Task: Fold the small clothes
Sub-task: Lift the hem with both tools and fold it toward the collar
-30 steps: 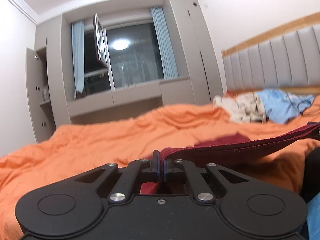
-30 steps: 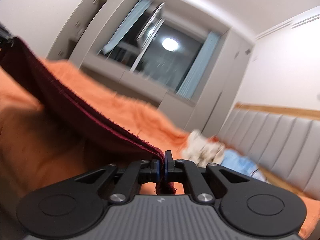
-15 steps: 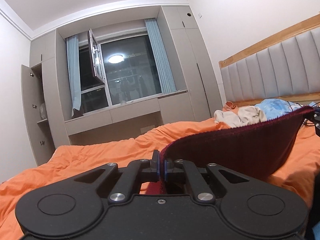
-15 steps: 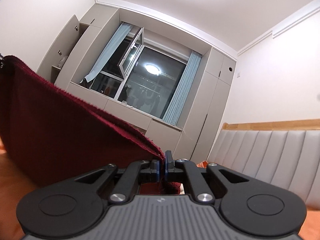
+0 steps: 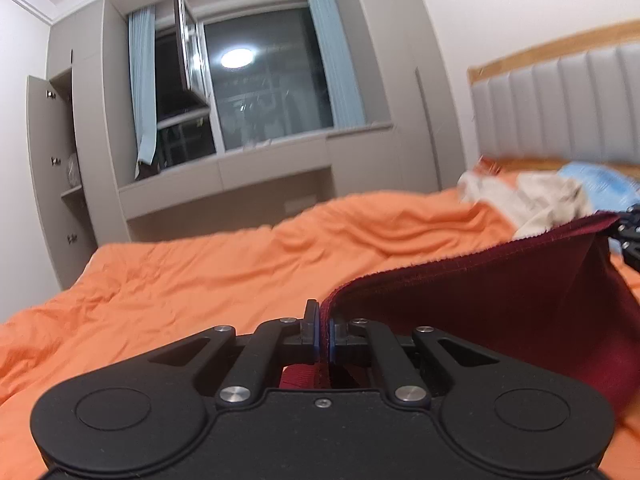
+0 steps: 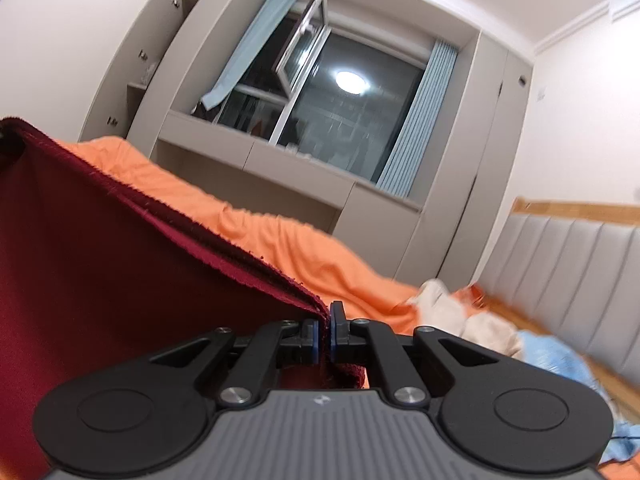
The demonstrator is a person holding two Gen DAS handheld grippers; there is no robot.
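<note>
A dark red garment [image 5: 500, 292] hangs stretched between my two grippers above the orange bed. My left gripper [image 5: 323, 334] is shut on its left corner; the cloth runs right to the other gripper [image 5: 628, 232] at the frame edge. In the right wrist view, my right gripper [image 6: 325, 334] is shut on the right corner of the same red garment [image 6: 120, 272], which spreads left and hangs down. Its lower part is hidden behind the gripper bodies.
An orange duvet [image 5: 208, 276] covers the bed. A pile of cream [image 5: 532, 196] and light blue clothes [image 5: 600, 184] lies by the grey padded headboard [image 5: 560, 104]. Grey cabinets and a dark window [image 5: 272, 96] stand beyond the bed.
Both grippers tilted up with the garment half a second ago and have now dropped back down toward the bed. The garment stays held and stretched between them.
</note>
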